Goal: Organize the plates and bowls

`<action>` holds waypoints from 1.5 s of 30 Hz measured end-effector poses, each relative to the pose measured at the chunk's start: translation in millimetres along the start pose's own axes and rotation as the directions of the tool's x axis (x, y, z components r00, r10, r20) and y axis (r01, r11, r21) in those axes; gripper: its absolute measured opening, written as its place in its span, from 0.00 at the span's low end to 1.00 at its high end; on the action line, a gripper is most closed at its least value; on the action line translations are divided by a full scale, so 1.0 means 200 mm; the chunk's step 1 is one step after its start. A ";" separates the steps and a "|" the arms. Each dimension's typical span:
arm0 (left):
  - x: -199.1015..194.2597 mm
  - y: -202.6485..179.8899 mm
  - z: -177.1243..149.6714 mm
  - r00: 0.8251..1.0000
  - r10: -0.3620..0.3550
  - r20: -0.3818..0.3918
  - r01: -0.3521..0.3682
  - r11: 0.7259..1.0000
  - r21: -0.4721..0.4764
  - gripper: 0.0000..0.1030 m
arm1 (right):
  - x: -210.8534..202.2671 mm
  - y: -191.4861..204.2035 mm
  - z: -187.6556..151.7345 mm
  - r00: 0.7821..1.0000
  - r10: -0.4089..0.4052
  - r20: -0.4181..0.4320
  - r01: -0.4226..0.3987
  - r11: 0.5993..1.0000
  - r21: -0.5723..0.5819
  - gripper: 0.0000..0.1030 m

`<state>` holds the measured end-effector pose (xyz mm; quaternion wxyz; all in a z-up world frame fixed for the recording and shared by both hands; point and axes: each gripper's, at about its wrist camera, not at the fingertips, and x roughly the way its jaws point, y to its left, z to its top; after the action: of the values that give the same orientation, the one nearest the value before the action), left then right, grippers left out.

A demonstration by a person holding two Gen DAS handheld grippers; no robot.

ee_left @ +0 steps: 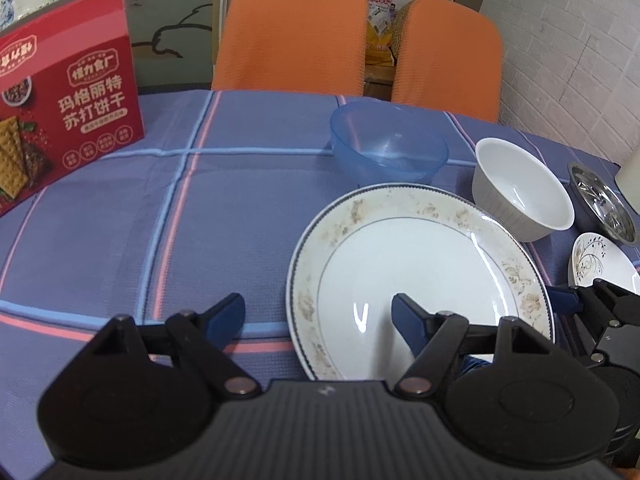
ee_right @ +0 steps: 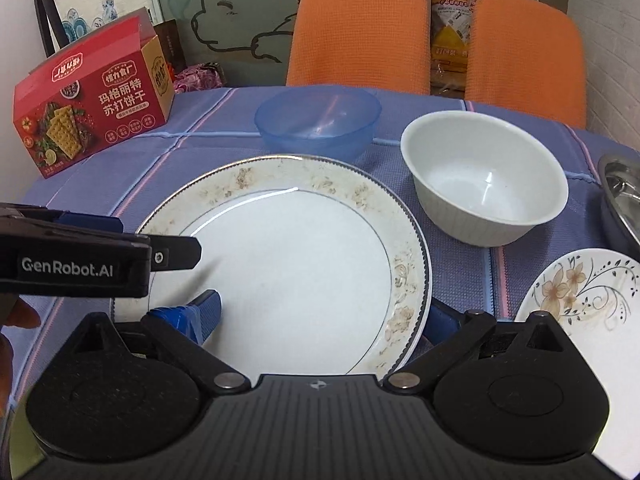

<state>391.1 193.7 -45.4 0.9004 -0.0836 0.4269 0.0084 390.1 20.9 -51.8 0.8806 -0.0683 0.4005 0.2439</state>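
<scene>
A large white plate (ee_left: pixel 420 276) (ee_right: pixel 296 276) with a faded floral rim lies on the blue checked tablecloth. Behind it stand a blue plastic bowl (ee_left: pixel 388 142) (ee_right: pixel 318 122) and a white ribbed bowl (ee_left: pixel 522 188) (ee_right: pixel 484 178). A small flowered plate (ee_left: pixel 600 262) (ee_right: pixel 580 292) lies to the right. My left gripper (ee_left: pixel 318 318) is open over the plate's left edge, one finger on each side of the rim. My right gripper (ee_right: pixel 324 316) is open, with its fingers on either side of the plate's near right rim. The left gripper also shows in the right wrist view (ee_right: pixel 132 254).
A red cracker box (ee_left: pixel 60 112) (ee_right: pixel 94 98) stands at the table's left back. A steel dish (ee_left: pixel 600 200) (ee_right: pixel 620 200) sits at the far right. Two orange chairs (ee_left: pixel 292 36) (ee_right: pixel 360 36) stand behind the table.
</scene>
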 end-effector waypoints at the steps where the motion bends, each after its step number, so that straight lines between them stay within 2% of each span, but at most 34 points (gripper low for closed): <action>1: 0.02 -0.01 0.00 1.000 0.002 -0.007 -0.002 1.000 0.005 0.72 | 0.00 0.01 -0.01 1.000 -0.007 0.006 0.007 1.000 -0.010 0.87; 4: 0.03 -0.02 -0.01 1.000 0.024 0.007 -0.024 0.999 0.024 0.72 | 0.00 -0.01 -0.03 1.000 0.008 0.029 -0.007 1.000 -0.017 0.89; 9: 0.03 -0.02 -0.02 0.999 0.024 0.024 -0.025 0.999 0.024 0.69 | -0.02 -0.01 -0.10 0.991 0.024 0.130 -0.017 0.999 -0.052 0.88; 11: 0.02 -0.02 -0.02 0.999 0.018 0.031 -0.019 0.999 0.029 0.65 | -0.03 0.00 -0.09 0.994 0.009 0.111 -0.005 1.000 -0.031 0.88; 14: 0.01 -0.05 -0.02 0.999 0.003 0.037 -0.005 0.998 0.063 0.50 | -0.03 0.04 -0.08 0.996 0.017 0.085 -0.013 0.999 -0.045 0.89; 19: -0.01 -0.07 -0.01 0.998 0.048 0.041 -0.050 0.997 0.056 0.46 | -0.03 0.05 -0.08 0.997 0.007 0.074 -0.006 1.000 -0.020 0.88; 22: -0.07 -0.07 0.00 0.997 0.040 0.061 -0.044 0.997 0.061 0.38 | -0.06 0.06 -0.08 0.996 0.023 0.084 -0.022 1.000 -0.008 0.87; 30: -0.26 -0.11 -0.01 0.991 0.036 0.132 -0.046 0.996 0.075 0.34 | -0.19 0.08 -0.06 0.989 0.021 0.143 -0.020 1.000 -0.006 0.87; 36: -0.48 -0.11 -0.17 0.986 0.023 0.163 -0.035 0.996 0.076 0.34 | -0.39 0.14 -0.10 0.981 0.029 0.191 -0.024 0.999 -0.028 0.87; 45: -0.70 -0.07 -0.53 0.988 0.049 0.147 -0.056 0.997 0.046 0.33 | -0.61 0.31 -0.36 0.983 0.073 0.170 -0.069 0.997 -0.027 0.88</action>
<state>222.4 171.1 -1.8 0.9304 -0.0490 0.3622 0.0276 243.3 5.3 -5.9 0.9017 -0.0421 0.3230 0.2844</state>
